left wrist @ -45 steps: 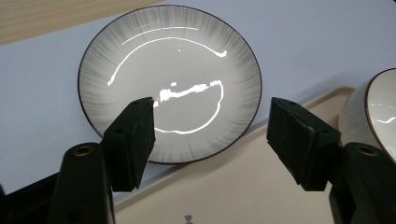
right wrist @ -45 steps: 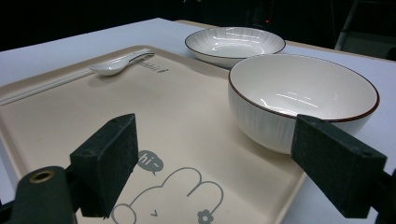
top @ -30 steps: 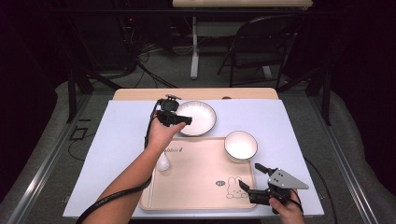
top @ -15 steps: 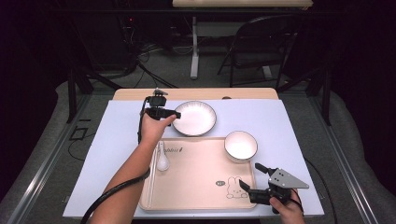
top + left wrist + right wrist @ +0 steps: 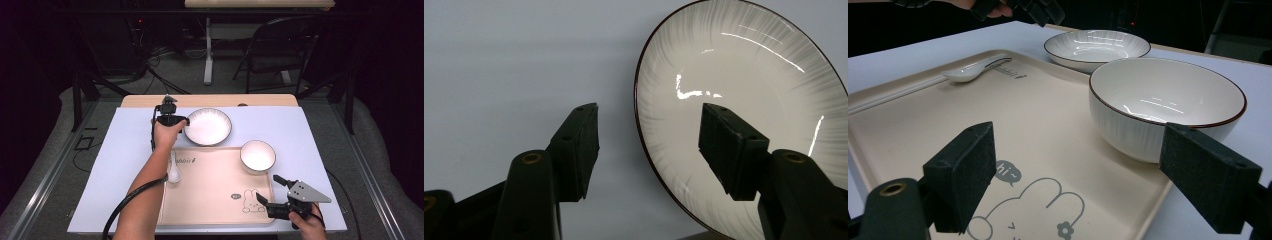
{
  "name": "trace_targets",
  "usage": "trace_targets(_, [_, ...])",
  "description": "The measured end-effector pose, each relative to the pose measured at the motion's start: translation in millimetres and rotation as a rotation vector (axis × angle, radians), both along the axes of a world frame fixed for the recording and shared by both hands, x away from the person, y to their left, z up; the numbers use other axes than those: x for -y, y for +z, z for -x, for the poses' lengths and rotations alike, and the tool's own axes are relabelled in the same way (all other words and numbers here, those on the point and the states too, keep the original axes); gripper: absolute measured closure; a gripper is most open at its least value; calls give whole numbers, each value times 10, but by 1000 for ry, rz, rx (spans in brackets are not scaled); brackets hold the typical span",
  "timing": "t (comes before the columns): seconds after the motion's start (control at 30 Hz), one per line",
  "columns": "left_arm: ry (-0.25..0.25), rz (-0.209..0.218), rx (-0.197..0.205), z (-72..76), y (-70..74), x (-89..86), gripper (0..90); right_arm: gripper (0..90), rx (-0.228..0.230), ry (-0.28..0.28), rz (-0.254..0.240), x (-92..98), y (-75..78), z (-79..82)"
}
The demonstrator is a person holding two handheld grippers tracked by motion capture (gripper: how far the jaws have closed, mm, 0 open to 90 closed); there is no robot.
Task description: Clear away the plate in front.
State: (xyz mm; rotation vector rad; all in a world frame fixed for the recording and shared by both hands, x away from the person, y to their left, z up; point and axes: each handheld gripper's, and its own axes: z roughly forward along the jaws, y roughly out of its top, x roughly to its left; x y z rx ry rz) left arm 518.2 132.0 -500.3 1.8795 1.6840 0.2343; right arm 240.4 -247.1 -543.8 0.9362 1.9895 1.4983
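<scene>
A white plate [image 5: 207,126] with a dark rim lies on the pale tablecloth behind the tray. My left gripper [image 5: 176,120] is at its left edge. In the left gripper view the left gripper [image 5: 649,145] straddles the plate [image 5: 744,100] rim, one jaw over the cloth and one over the plate. The jaws have just been closing, with a gap left on both sides of the rim. A white bowl [image 5: 257,156] sits on the beige tray [image 5: 210,200] at its far right corner. My right gripper [image 5: 267,189] rests open at the tray's near right, facing the bowl [image 5: 1163,105].
A white spoon [image 5: 173,170] lies on the tray's left edge, beside the left forearm. The spoon [image 5: 973,70] and plate [image 5: 1096,47] lie beyond the right gripper [image 5: 1078,175]. A folding chair [image 5: 270,55] and a table leg stand on the floor behind.
The left gripper has moved left from over the plate and come down at its left rim, with the jaws narrower than before. The right gripper has stayed put.
</scene>
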Motion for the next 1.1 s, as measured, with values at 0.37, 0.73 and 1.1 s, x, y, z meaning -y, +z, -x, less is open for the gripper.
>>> trace_targets(0.37, [49, 53, -31, -106, -265, 52, 473, 144, 0, 2, -3, 4, 2, 7])
trace_targets(0.73, [45, 100, -94, -143, -364, 88, 518, 143, -1, 2, -3, 2, 0, 6])
trace_targets(1.1, [52, 88, -127, -177, -375, 162, 608, 144, 0, 0, -7, 11, 2, 6])
